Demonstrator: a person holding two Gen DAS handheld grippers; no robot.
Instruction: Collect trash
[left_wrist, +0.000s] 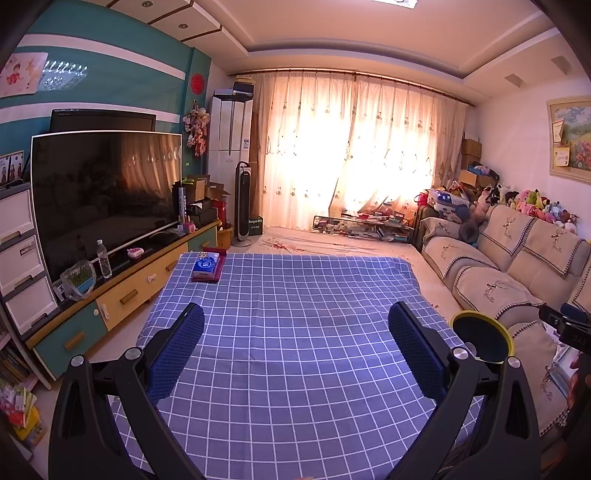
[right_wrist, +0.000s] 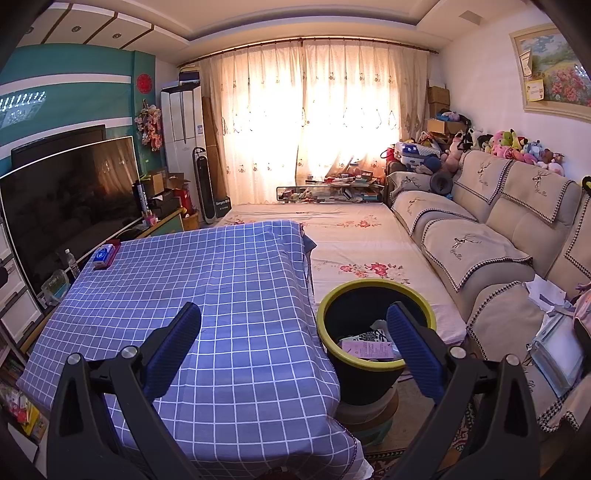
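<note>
A black bin with a yellow-green rim (right_wrist: 375, 288) stands on the floor at the table's right side, between table and sofa; paper scraps (right_wrist: 365, 347) lie inside it. The bin (left_wrist: 484, 334) also peeks past the table edge in the left wrist view. My left gripper (left_wrist: 295, 332) hovers open over the blue checked tablecloth (left_wrist: 295, 295), nothing between its blue pads. My right gripper (right_wrist: 293, 332) is open too, above the table's right edge, its right finger (right_wrist: 413, 347) over the bin's mouth. A blue tissue pack on a red tray (left_wrist: 207, 266) lies at the table's far left corner.
A beige sofa (right_wrist: 480, 236) runs along the right wall with soft toys on top. A TV (left_wrist: 107, 195) on a low cabinet lines the left side, a water bottle (left_wrist: 104, 258) in front of it. A floral mat (right_wrist: 347, 229) covers the floor beyond the table.
</note>
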